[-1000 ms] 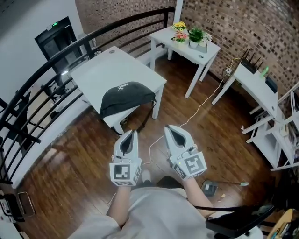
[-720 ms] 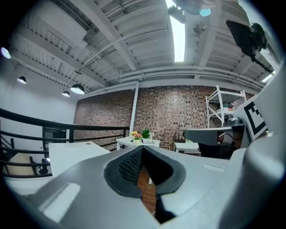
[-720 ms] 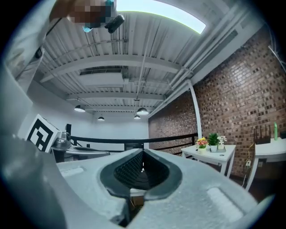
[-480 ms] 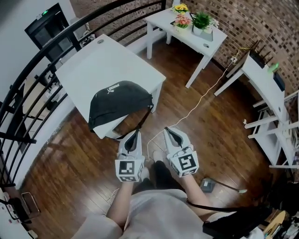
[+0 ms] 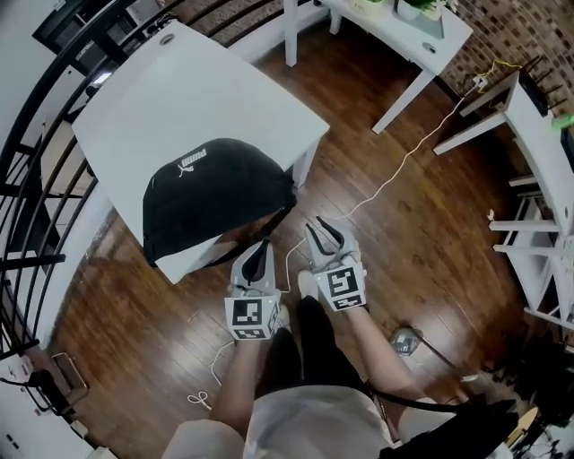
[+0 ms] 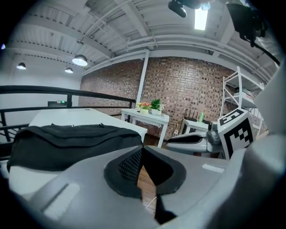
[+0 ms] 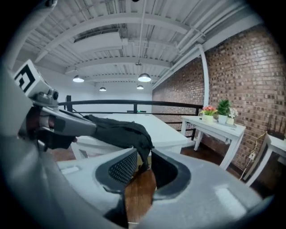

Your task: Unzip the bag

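**A:** So where's the bag sitting?

**B:** The black bag (image 5: pixel 215 193) is on the near corner of the white table (image 5: pixel 179 99). It slumps over the near edge, and its strap (image 5: pixel 283 211) dangles off the right corner.

**A:** And the grippers?

**B:** Both are over the wood floor (image 5: pixel 421 233), just short of that near edge and clear of the bag. The left gripper (image 5: pixel 260 246) has its jaws pressed together on nothing. The right gripper (image 5: pixel 318 229) has jaws opening, with only floor between them.

**A:** Any room to move?

**B:** A railing (image 6: pixel 44 89) hugs the table's left side. To the right it's open floor up to the side table (image 5: pixel 395 27), with a white cable (image 5: pixel 395 175) lying across it.
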`<control>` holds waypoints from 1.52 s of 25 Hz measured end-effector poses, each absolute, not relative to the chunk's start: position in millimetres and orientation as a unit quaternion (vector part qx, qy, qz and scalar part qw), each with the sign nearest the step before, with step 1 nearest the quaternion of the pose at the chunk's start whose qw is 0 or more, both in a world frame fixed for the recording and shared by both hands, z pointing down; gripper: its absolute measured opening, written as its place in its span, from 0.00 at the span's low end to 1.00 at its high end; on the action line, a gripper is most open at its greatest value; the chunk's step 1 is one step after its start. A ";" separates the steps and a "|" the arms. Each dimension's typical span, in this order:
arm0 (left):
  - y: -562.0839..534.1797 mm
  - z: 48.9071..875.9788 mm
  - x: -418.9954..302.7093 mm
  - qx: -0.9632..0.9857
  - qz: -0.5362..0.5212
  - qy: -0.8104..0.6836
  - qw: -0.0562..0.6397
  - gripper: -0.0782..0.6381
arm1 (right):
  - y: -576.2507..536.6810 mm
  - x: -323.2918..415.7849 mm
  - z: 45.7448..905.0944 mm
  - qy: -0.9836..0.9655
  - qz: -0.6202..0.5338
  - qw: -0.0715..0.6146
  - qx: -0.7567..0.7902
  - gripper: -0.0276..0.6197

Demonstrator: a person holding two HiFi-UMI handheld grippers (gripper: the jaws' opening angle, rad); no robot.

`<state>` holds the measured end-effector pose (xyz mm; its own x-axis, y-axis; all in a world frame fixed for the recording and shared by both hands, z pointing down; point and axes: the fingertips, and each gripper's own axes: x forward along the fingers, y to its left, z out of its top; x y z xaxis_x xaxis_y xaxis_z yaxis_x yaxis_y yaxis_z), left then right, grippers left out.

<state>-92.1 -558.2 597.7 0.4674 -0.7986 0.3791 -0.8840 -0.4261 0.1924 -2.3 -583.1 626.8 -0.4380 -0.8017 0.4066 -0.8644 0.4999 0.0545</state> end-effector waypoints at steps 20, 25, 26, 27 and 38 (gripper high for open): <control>-592.7 655.0 -85.0 0.824 0.136 -0.507 0.214 0.28 | -640.9 -28.2 698.3 -0.878 0.039 0.274 0.390 0.10; -590.9 641.2 -74.7 0.829 0.112 -0.491 0.244 0.39 | -626.2 -31.3 657.0 -0.887 0.089 0.275 0.361 0.09; -591.3 637.5 -71.8 0.830 0.105 -0.489 0.248 0.40 | -622.8 -32.1 649.7 -0.888 0.096 0.273 0.357 0.09; -592.7 633.5 -69.2 0.831 0.097 -0.487 0.252 0.40 | -619.8 -32.6 643.3 -0.888 0.100 0.273 0.356 0.09; -603.8 620.7 -58.2 0.788 0.041 -0.515 0.335 0.21 | -605.9 -37.1 627.4 -0.877 0.125 0.272 0.375 0.09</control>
<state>-58.2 -603.8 620.7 0.4662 -0.7837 0.4103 -0.8393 -0.2452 0.4852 -37.1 -605.9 627.4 -0.5702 -0.5903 0.5713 -0.7264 0.6871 -0.0151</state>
